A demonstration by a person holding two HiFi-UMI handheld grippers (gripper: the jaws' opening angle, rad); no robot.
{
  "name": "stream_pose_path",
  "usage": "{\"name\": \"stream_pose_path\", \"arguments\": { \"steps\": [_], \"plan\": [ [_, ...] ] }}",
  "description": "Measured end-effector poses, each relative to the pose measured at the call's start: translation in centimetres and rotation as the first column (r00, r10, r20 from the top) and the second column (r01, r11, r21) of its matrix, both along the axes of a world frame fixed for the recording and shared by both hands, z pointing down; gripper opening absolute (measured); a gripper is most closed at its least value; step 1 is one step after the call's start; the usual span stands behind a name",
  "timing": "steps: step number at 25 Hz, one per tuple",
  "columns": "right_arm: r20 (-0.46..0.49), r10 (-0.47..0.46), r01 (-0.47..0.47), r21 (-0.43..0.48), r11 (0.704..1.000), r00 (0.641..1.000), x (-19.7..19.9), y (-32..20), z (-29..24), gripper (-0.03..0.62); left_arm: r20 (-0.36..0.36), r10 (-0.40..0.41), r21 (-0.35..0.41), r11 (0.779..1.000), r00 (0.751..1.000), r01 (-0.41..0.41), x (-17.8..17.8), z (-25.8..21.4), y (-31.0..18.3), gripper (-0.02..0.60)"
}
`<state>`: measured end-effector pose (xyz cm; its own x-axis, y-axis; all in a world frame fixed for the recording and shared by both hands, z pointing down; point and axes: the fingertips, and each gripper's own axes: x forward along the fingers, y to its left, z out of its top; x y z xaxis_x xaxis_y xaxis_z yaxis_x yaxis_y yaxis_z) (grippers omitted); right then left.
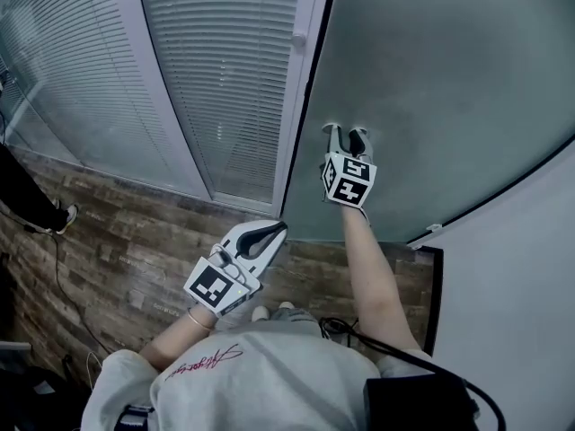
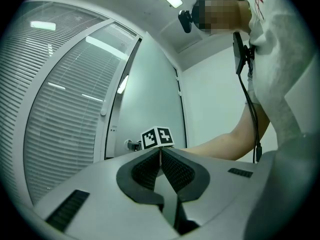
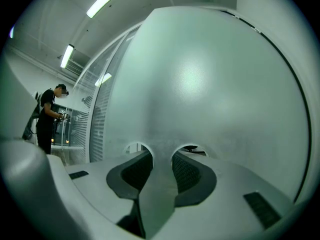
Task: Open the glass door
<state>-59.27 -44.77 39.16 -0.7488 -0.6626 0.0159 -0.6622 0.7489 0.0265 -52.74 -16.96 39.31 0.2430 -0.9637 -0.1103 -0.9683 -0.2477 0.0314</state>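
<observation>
The frosted glass door (image 1: 431,79) fills the upper right of the head view, and its left edge stands next to a white frame. My right gripper (image 1: 346,131) reaches forward at arm's length with both fingertips against the glass. Its jaws are apart and nothing is between them. In the right gripper view the door (image 3: 210,84) sits right in front of the right gripper (image 3: 162,151). My left gripper (image 1: 277,230) is lower, near the door's bottom edge, with its jaws together and empty. The left gripper view shows the left gripper (image 2: 160,149) shut, with the door (image 2: 150,99) and the right gripper's marker cube (image 2: 157,137) beyond it.
A glass partition with white blinds (image 1: 216,70) stands left of the door, and a small white knob (image 1: 298,39) sits on its frame. The wood-pattern floor (image 1: 117,241) lies below. A white wall (image 1: 512,294) is at the right. Another person (image 3: 47,119) stands far off to the left.
</observation>
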Motion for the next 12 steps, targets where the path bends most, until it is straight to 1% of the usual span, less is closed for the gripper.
{"name": "stream_pose_path", "arguments": {
  "steps": [3,8,12],
  "plan": [
    [-0.001,-0.007,0.007,0.001,1.0,1.0,0.8,1.0,-0.1,0.13,-0.001,0.015,0.02,1.0,1.0,-0.015,0.4,-0.5,0.1,0.025],
    [0.0,-0.033,0.033,-0.006,0.999,0.999,2.2,2.8,-0.2,0.13,0.0,0.033,0.013,0.999,0.999,-0.033,1.7,0.0,0.5,0.025],
    [0.004,-0.061,0.061,-0.003,0.998,0.998,3.5,4.2,-0.2,0.13,-0.007,0.022,0.012,1.0,1.0,-0.022,2.8,0.1,0.6,0.025]
  ]
}}
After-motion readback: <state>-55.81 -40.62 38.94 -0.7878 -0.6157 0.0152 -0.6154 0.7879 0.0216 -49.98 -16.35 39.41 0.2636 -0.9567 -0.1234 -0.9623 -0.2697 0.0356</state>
